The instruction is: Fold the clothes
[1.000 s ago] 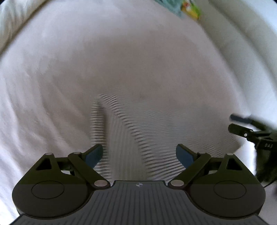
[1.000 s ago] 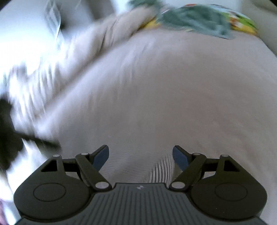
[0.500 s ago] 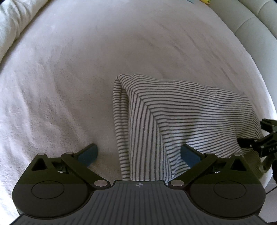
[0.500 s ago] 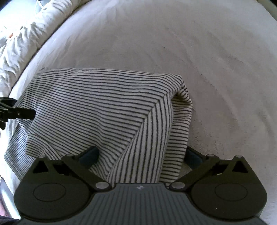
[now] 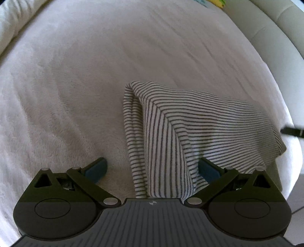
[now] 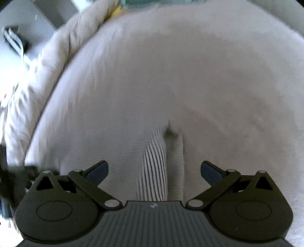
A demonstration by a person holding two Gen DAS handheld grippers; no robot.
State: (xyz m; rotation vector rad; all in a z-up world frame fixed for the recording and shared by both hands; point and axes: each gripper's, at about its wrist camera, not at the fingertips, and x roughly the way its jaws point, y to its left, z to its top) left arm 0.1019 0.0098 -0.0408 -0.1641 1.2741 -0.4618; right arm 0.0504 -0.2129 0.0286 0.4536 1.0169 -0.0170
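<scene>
A white garment with thin dark stripes [image 5: 199, 123] lies folded on a pale fleece blanket [image 5: 95, 76]. My left gripper [image 5: 153, 169] stands open low over the garment's near left end. The fold's edge runs up between its blue pads without touching them. At the right rim a black finger [image 5: 292, 131] of the right gripper pokes in past the garment's far corner. The right wrist view is blurred: my right gripper [image 6: 154, 171] is open, with a narrow strip of the striped garment [image 6: 153, 161] in the gap, not pinched.
A rumpled pale duvet [image 6: 38, 66] lies along the blanket's left side. A white padded backrest [image 5: 275, 28] runs along the right. A colourful cloth [image 5: 214, 1] shows at the far end. The bed's edge and floor tiles [image 5: 296, 207] are at lower right.
Both jaws have spread wider than a second ago. The left gripper has sunk closer to the garment. The right view has swung and blurred; the whole garment it showed has shrunk to a strip.
</scene>
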